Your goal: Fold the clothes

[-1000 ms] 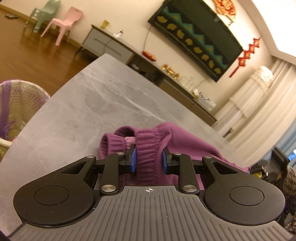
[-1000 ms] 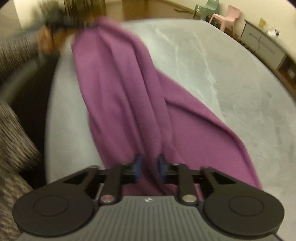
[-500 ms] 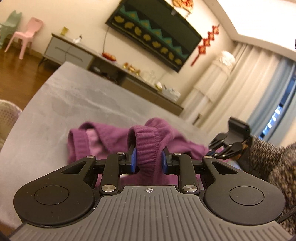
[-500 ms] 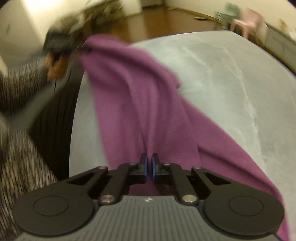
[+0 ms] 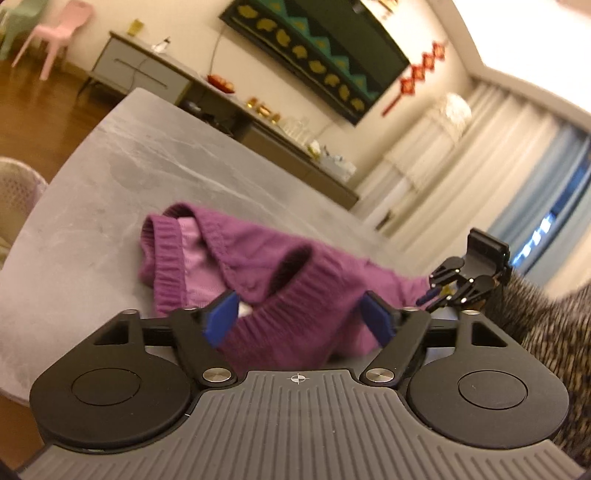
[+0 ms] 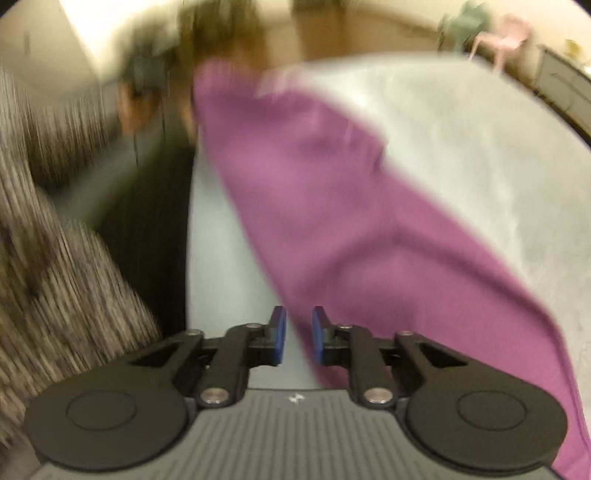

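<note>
A purple knitted garment [image 5: 295,280] lies on the grey marbled desk [image 5: 155,177], between both claws; a woven basket [image 5: 18,192] stands left.

Probably a home living room: wall television [image 5: 317,55], sideboard [image 5: 147,70], curtains [image 5: 461,173], plastic chairs [image 5: 55,33].

Warm, yellowish indoor light throughout. Left wrist view: an overexposed bright patch at the top right corner; gripper body sharp, curtains [image 5: 480,155] smeared by blur. Strong fisheye bending is seen at all edges. Right wrist view: heavy motion blur over the purple garment [image 6: 332,206] and background.
</note>
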{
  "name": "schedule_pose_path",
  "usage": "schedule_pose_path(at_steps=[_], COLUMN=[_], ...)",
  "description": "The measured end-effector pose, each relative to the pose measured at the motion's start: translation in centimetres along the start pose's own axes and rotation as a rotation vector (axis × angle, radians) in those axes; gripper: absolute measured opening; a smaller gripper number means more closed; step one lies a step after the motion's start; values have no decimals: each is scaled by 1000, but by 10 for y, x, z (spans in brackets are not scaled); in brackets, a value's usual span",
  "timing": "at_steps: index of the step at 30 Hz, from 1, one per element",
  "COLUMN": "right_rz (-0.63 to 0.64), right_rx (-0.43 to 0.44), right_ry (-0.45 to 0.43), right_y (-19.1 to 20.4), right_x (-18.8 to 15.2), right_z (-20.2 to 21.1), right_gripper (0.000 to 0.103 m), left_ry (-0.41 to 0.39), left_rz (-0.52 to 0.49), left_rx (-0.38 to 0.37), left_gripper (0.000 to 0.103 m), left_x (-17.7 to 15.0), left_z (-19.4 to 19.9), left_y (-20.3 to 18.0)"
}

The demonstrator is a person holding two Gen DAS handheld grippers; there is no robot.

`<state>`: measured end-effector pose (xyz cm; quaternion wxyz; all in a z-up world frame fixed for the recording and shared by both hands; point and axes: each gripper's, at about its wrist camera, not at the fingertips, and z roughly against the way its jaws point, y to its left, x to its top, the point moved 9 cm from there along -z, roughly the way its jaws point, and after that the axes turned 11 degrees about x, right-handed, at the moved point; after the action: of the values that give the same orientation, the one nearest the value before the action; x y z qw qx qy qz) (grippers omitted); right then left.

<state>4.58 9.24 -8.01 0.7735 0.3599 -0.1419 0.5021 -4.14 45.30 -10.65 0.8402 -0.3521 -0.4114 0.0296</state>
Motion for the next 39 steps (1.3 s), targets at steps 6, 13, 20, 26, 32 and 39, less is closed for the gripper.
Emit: schedule_pose_path(at_steps=[6,13,20,26,32,39], right_rz=[-95,16,9,-71,-144,-185], right_rx=[-126,-62,13,20,2,-111], right_ry=[-150,118,133,-26,-151,-92], right_y=[-51,-33,-17,-40,-66,-77], right_x=[59,25,-13,9,27,17], right_z=[-9,-80,-60,-38,-23,-63], right_gripper=[57,23,23,41,47,47], left_ry=[96,199,185,144,267,339], left_rz=[67,-130,-99,5,53,5], left_rx=[-83,0,48,93,123,193], left_gripper=[74,1,6,61,62,0], left_x=[18,-5,-12,20,33,26], left_z=[-41,-41,-5,-3,-44,-83], left_y=[-10,-36,-19,5,14,1])
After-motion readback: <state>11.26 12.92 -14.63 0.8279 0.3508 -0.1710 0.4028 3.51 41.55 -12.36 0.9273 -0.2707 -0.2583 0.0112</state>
